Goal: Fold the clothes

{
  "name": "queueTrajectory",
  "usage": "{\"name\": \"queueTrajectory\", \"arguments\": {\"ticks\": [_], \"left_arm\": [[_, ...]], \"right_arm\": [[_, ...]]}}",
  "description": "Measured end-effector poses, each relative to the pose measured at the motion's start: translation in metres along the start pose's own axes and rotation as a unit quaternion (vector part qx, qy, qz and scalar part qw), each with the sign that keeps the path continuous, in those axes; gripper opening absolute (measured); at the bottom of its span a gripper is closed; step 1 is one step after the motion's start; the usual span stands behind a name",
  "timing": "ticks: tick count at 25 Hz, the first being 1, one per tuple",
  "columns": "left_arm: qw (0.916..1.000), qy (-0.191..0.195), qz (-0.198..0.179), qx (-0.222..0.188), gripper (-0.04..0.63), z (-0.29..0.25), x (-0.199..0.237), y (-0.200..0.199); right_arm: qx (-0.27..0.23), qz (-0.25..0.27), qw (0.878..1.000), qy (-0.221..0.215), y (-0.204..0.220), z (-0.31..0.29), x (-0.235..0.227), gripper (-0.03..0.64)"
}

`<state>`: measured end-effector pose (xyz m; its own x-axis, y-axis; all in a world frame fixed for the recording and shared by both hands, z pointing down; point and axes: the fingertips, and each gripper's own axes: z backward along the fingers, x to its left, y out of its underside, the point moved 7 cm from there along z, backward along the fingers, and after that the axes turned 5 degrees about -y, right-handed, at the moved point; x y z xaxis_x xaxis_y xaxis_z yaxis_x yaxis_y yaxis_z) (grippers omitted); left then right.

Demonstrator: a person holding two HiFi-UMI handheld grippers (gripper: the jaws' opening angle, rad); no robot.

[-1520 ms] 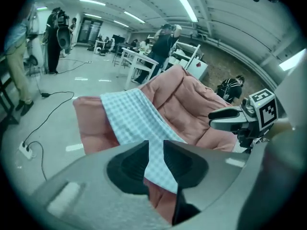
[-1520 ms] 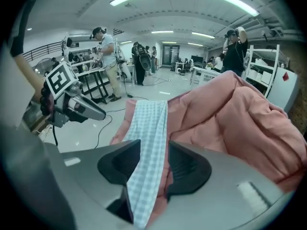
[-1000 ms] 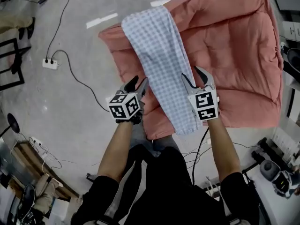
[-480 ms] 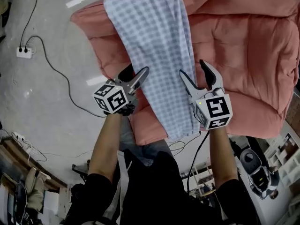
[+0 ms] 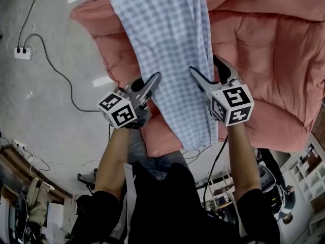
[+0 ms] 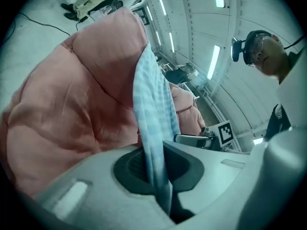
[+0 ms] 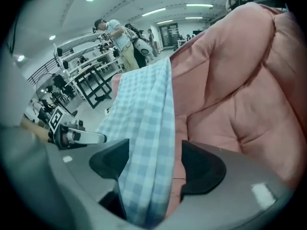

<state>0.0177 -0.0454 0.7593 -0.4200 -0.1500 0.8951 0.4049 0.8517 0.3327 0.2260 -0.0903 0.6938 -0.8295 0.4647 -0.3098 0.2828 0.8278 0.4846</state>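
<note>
Head view: the checked cloth lies as one long narrow strip across the pink quilt, with its near end hanging over the quilt's front edge toward the person. It looks already folded lengthwise, so I judge the crosswise folds are what is left. The left gripper sits at the strip's left edge and the right gripper at its right edge, level with each other. On the floor a power strip and its cable lie well apart to the left, so they are no hindrance.

Left gripper view: the jaws have just closed, and the cloth's edge is pinched between the pads and runs up from them as a thin band, with the quilt bulging behind.

Right gripper view: the jaws have just been opening and stand wide. The cloth's other edge hangs between them, but neither pad presses on it — this side is not yet gripped. The soft quilt lies right against the cloth here and could get nipped along with it. Racks and people stand far behind.
</note>
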Motion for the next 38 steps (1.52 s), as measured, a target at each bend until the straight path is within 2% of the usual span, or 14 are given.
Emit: {"name": "queueTrajectory", "arguments": {"ticks": [6, 10, 15, 21, 27, 31, 35, 38], "left_arm": [[0.9999, 0.01, -0.01, 0.004, 0.025, 0.013, -0.012, -0.007], [0.9999, 0.01, -0.008, 0.003, 0.025, 0.031, -0.027, -0.015], [0.9996, 0.01, -0.023, 0.014, 0.026, 0.03, -0.029, -0.013], [0.9993, 0.022, -0.029, 0.011, 0.026, 0.043, -0.031, -0.022], [0.9976, 0.022, -0.065, 0.0, 0.026, 0.055, -0.07, -0.035], [0.9954, 0.014, -0.092, -0.023, 0.025, 0.075, -0.105, -0.047], [0.9881, 0.001, -0.149, -0.038, 0.023, 0.106, -0.146, -0.069], [0.9788, -0.002, -0.2, -0.043, 0.023, 0.122, -0.179, -0.084]], "right_arm": [[0.015, -0.045, 0.997, -0.068, -0.001, -0.014, 0.001, 0.315], [0.024, -0.051, 0.993, -0.1, -0.004, -0.007, 0.011, 0.234], [0.021, -0.094, 0.977, -0.192, 0.005, 0.0, 0.011, 0.055], [-0.011, -0.127, 0.963, -0.237, -0.001, 0.009, 0.021, 0.026], [-0.057, -0.11, 0.952, -0.279, -0.014, 0.044, 0.034, 0.021], [-0.092, -0.088, 0.942, -0.309, -0.03, 0.076, 0.048, 0.021], [-0.128, -0.051, 0.935, -0.326, -0.057, 0.115, 0.073, 0.021], [-0.139, -0.007, 0.934, -0.33, -0.077, 0.141, 0.091, 0.02]]}}
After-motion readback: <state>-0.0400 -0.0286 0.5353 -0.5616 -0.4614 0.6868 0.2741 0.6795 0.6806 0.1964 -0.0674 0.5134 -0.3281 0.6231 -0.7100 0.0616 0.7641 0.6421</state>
